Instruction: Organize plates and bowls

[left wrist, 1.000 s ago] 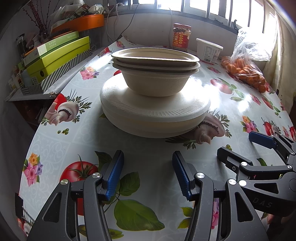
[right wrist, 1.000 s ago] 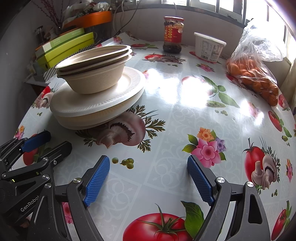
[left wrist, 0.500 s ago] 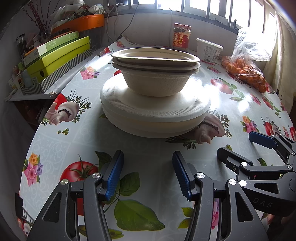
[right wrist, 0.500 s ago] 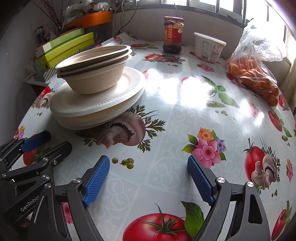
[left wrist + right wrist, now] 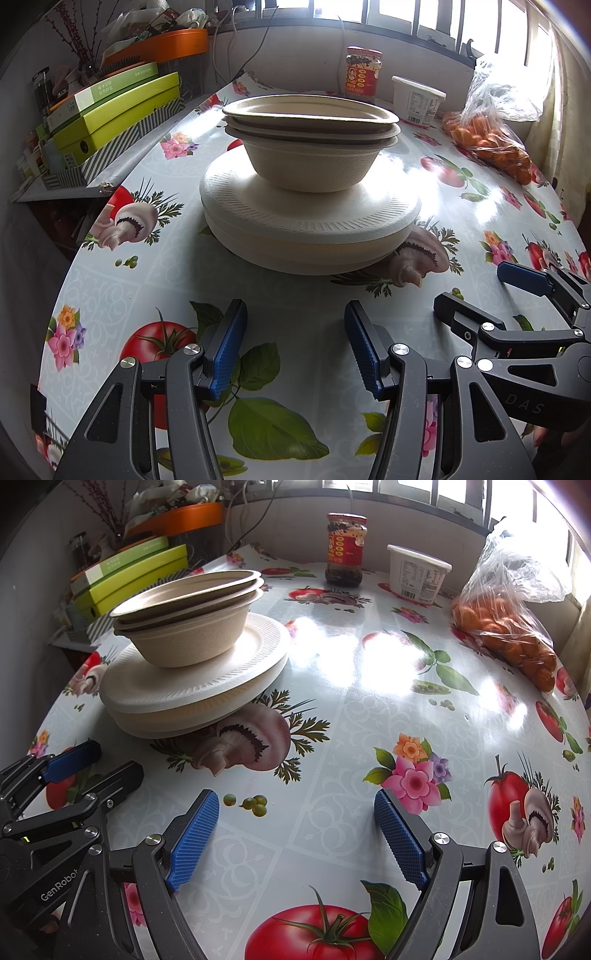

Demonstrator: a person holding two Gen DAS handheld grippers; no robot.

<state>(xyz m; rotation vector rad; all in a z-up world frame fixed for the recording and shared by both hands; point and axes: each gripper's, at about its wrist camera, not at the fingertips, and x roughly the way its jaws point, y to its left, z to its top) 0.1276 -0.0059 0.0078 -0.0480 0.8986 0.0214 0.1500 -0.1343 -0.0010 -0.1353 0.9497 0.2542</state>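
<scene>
Three nested beige paper bowls (image 5: 312, 155) sit on a stack of white paper plates (image 5: 310, 225) on the flowered tablecloth. The bowls (image 5: 188, 627) and plates (image 5: 192, 686) also show at the left of the right wrist view. My left gripper (image 5: 295, 347) is open and empty, a short way in front of the stack. My right gripper (image 5: 295, 830) is open and empty, to the right of the stack and apart from it. Each gripper appears in the other's view, the right gripper (image 5: 480, 291) and the left gripper (image 5: 92, 760).
A red-labelled jar (image 5: 363, 75), a white tub (image 5: 417, 99) and a bag of oranges (image 5: 487, 144) stand along the back of the table. Green and striped boxes (image 5: 110, 118) are piled on a shelf at the left, beside the table edge.
</scene>
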